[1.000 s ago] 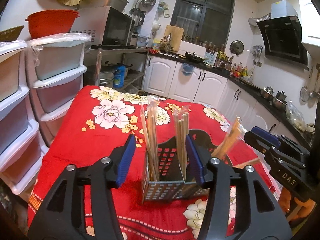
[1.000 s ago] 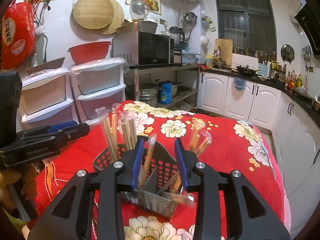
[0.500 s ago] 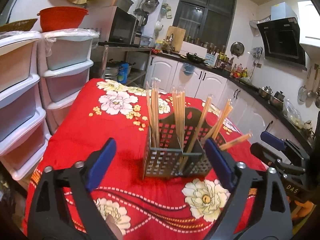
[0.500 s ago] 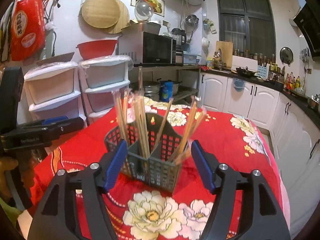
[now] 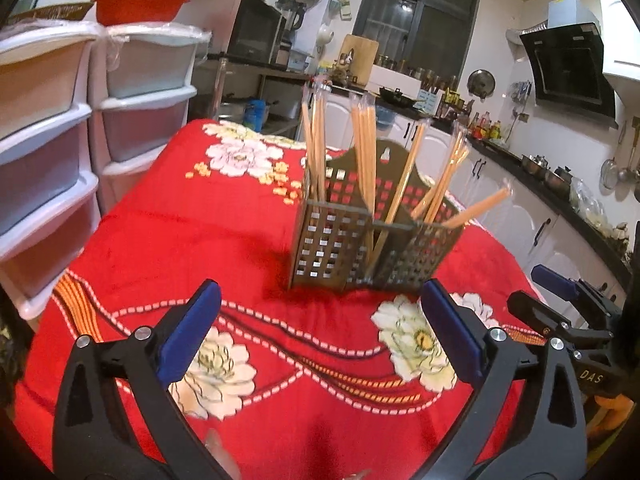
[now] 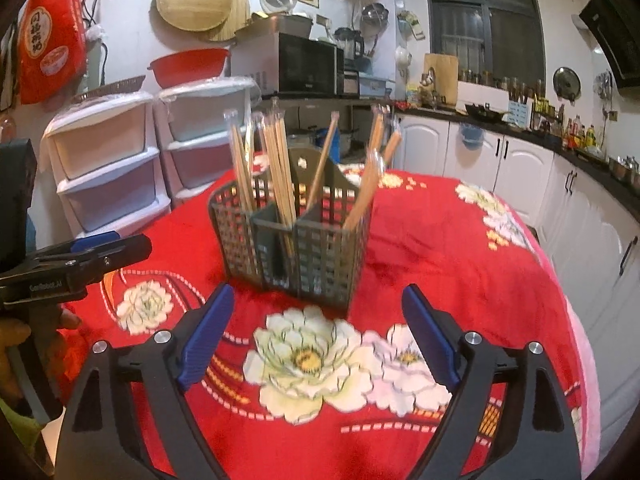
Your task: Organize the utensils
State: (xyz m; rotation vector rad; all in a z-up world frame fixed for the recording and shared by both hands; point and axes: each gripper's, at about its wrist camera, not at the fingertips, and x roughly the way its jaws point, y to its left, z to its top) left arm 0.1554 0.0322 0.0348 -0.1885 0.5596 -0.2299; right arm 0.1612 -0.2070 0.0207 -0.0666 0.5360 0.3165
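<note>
A dark perforated utensil holder [image 5: 372, 248] with compartments stands on the red floral tablecloth [image 5: 192, 216]. Several wrapped wooden chopsticks [image 5: 362, 152] stand and lean in its compartments. My left gripper [image 5: 320, 332] is open and empty, a little back from the holder. In the right wrist view the holder [image 6: 292, 240] and chopsticks [image 6: 276, 160] stand ahead of my right gripper [image 6: 318, 332], which is open and empty. The right gripper also shows at the right edge of the left wrist view [image 5: 560, 304], and the left gripper at the left edge of the right wrist view [image 6: 80, 256].
White plastic drawer units [image 5: 60, 152] stand left of the table. A microwave [image 6: 308, 64] and red basin [image 6: 188, 66] sit behind them. White kitchen cabinets [image 6: 500, 164] and a counter run along the back and right. The table edge drops off at the right [image 6: 584, 360].
Both grippers opened wide and drew back from the holder. The chopstick that the right gripper held now stands in the holder.
</note>
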